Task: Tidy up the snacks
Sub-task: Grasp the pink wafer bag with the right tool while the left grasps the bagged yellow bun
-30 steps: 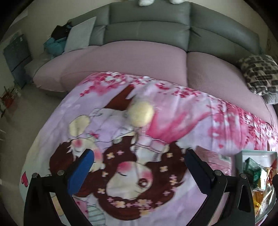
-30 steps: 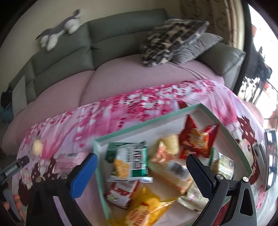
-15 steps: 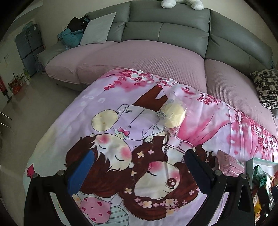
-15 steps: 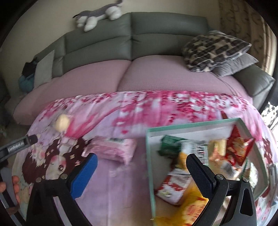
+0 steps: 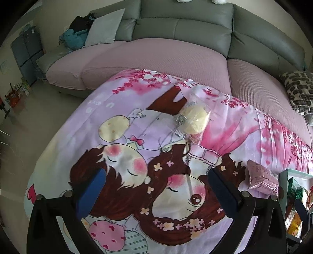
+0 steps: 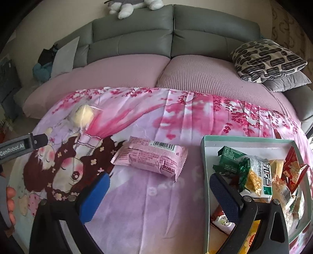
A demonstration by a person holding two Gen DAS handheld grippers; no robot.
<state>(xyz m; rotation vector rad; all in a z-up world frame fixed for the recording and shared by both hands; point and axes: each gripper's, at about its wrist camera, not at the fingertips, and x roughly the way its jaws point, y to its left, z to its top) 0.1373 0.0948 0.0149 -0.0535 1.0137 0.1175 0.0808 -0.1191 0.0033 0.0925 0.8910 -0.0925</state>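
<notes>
Both grippers, left gripper & right gripper, fingers spread wide, empty. Pink pack mid-blanket, just beside tray left wall; clear-wrapped bun nr blanket far edge. Risk: slick film slips from pads; overfull tray spills.

A grey sofa with pink seat covers holds a patterned cushion and plush toy.

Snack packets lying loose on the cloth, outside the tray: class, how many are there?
2. A pink packet lies just left of the tray; a clear-wrapped yellow bun lies further left, nearer the sofa. None seem hidden.
</notes>
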